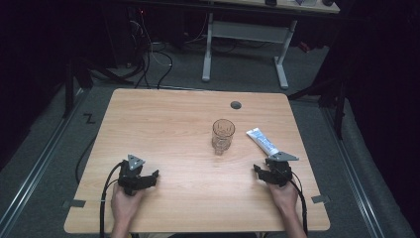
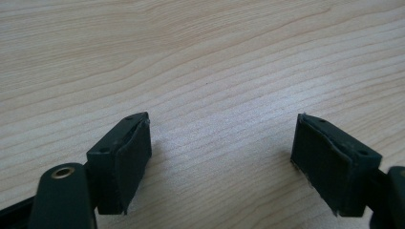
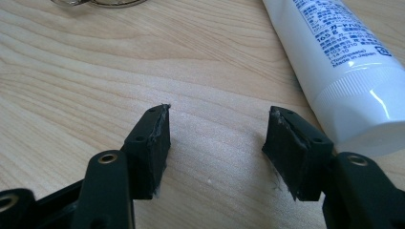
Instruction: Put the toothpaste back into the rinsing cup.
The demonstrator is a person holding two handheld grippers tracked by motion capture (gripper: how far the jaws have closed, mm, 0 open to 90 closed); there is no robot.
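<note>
I hold my left gripper (image 1: 148,179) low over the pale wooden table (image 1: 163,124), near the front edge on the left side. Its two black jaws stand wide apart with nothing between them. My right gripper (image 1: 259,172) sits near the front on the right side, and its jaws are wide apart too, with only bare wood in the gap.

The white plastic toothpaste tube with blue print (image 1: 262,141) lies flat on the table, just beyond my right gripper and a little to the right. Its round ribbed cap (image 3: 367,114) points toward me. In the right gripper view the cap is big and shiny, just beside my right jaw, and I can read small blue writing on the smooth tube. From the high view the tube looks like a thin slanted strip.

The clear round drinking glass (image 1: 223,135) stands upright near the middle of the table, left of the tube and apart from it. The right gripper view catches a bit of its base at the far left edge.

The left gripper view shows wavy wood grain and my soft, flat jaw pads (image 2: 133,157), a bit frayed at the edges.

A small grey round cap (image 1: 236,105) sits in the table at the far side. Nothing lies between my right gripper and the tube.
</note>
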